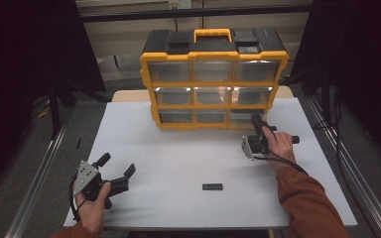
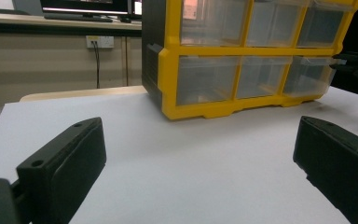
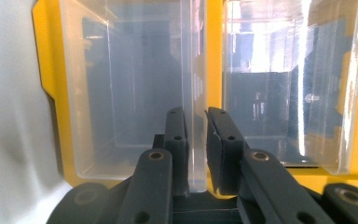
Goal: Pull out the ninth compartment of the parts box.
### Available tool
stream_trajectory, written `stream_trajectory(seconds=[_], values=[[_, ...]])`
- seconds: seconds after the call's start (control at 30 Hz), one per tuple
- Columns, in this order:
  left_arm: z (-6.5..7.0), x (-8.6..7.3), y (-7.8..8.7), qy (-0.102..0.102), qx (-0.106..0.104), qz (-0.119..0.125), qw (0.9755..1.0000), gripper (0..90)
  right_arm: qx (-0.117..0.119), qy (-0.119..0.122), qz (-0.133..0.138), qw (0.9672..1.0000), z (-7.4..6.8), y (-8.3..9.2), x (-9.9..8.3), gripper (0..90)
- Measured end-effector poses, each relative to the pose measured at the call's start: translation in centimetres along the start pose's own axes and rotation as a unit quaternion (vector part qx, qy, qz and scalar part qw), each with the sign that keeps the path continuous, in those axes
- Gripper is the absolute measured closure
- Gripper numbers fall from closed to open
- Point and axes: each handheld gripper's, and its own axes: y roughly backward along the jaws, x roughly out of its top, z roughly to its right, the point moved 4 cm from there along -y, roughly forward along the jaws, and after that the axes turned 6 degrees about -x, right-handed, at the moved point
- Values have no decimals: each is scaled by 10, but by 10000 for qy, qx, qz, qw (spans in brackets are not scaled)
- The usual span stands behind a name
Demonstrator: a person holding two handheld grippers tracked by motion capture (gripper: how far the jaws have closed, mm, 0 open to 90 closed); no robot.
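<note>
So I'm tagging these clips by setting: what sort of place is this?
Probably a lab or office workroom, not a home. A white table stands between dark curtains, there are monitors on a desk behind, and a yellow drawer cabinet is set out as for a recording.

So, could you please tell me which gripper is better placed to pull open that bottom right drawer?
The right gripper: its jaws already pinch the clear handle lip of the bottom right drawer. The left gripper sits open on the near left of the table, well away from the organiser.
</note>
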Motion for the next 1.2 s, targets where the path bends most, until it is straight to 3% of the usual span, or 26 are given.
stream_trajectory(seconds=[0.43,0.7,0.73,0.8,0.83,1.2], values=[[0,0,0,0,7,-1,10000,24,17,40,63,10000,1,8,0,802],[0,0,0,-9,-2,-14,10000,24,53,-60,77,9999,0,12,0,802],[0,0,0,4,7,-11,10000,24,25,66,120,9999,2,12,1,802],[0,0,0,-12,-11,-28,10000,24,50,-90,69,9999,0,14,0,802],[0,0,0,-24,-21,-34,10000,24,21,32,128,9999,2,14,0,802],[0,0,0,-1,10,-11,10000,24,29,34,193,9998,2,20,1,802]])
